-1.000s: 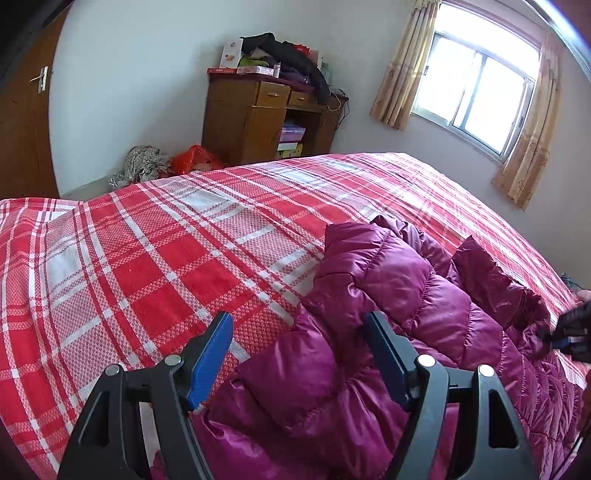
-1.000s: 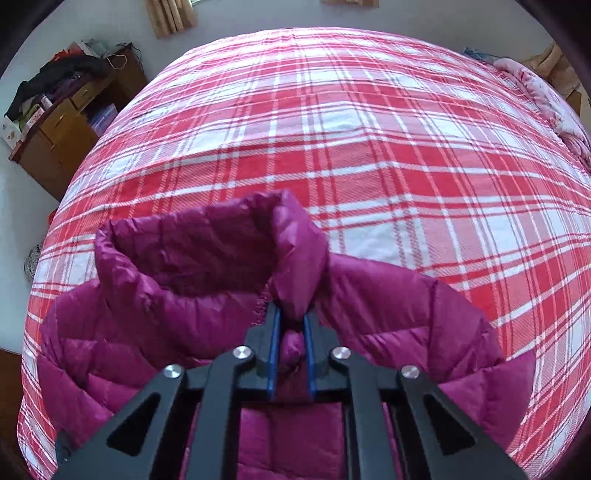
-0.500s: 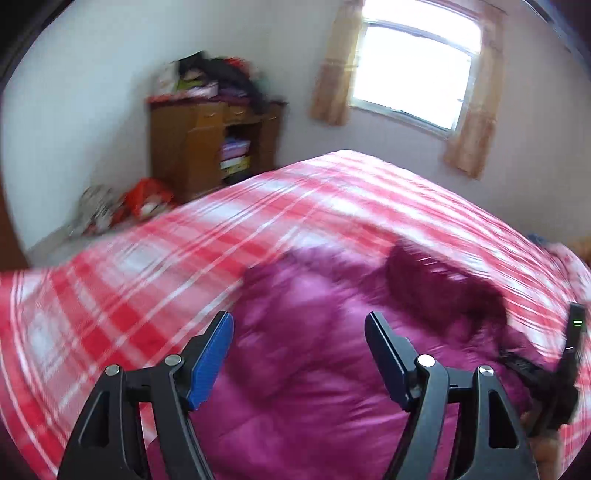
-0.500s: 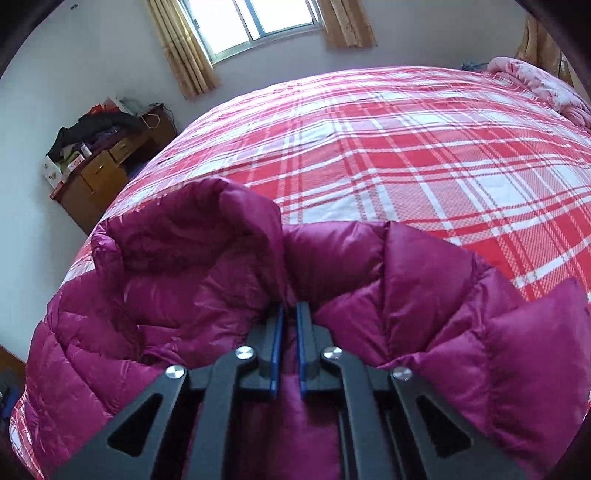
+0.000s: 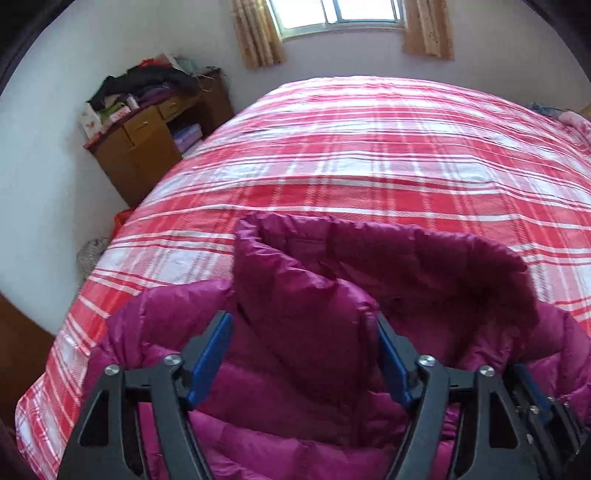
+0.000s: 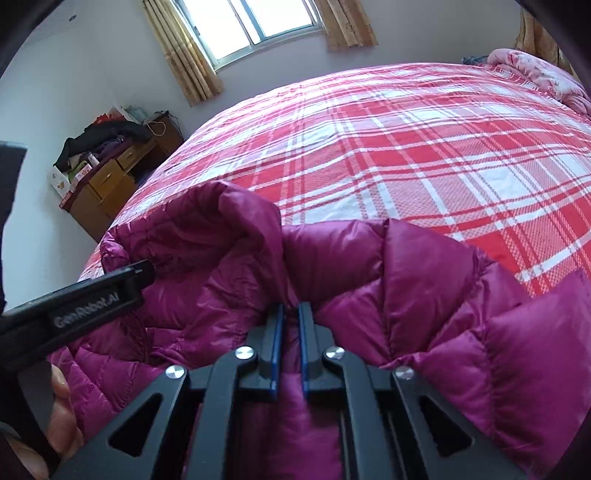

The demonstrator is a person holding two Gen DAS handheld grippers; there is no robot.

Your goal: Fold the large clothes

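Observation:
A magenta quilted down jacket (image 5: 314,325) lies on the red-and-white plaid bed (image 5: 369,155), collar end toward the window. My left gripper (image 5: 303,332) is open, its blue pads either side of the jacket's left collar flap without closing on it. My right gripper (image 6: 290,314) is shut on a fold of the jacket (image 6: 406,280) by the right collar. The left gripper's side shows in the right wrist view (image 6: 74,306), with a hand behind it. The right gripper shows at the lower right of the left wrist view (image 5: 532,391).
A wooden desk (image 5: 147,144) piled with clothes and boxes stands by the wall left of the bed. A curtained window (image 5: 340,14) is behind the bed. A pink quilt (image 6: 535,74) lies at the far right end. Red bag and clutter lie on the floor (image 5: 122,221).
My left gripper swung right from the jacket's side to its collar, staying open. My right gripper kept its hold and shifted slightly, the view tilting up toward the window.

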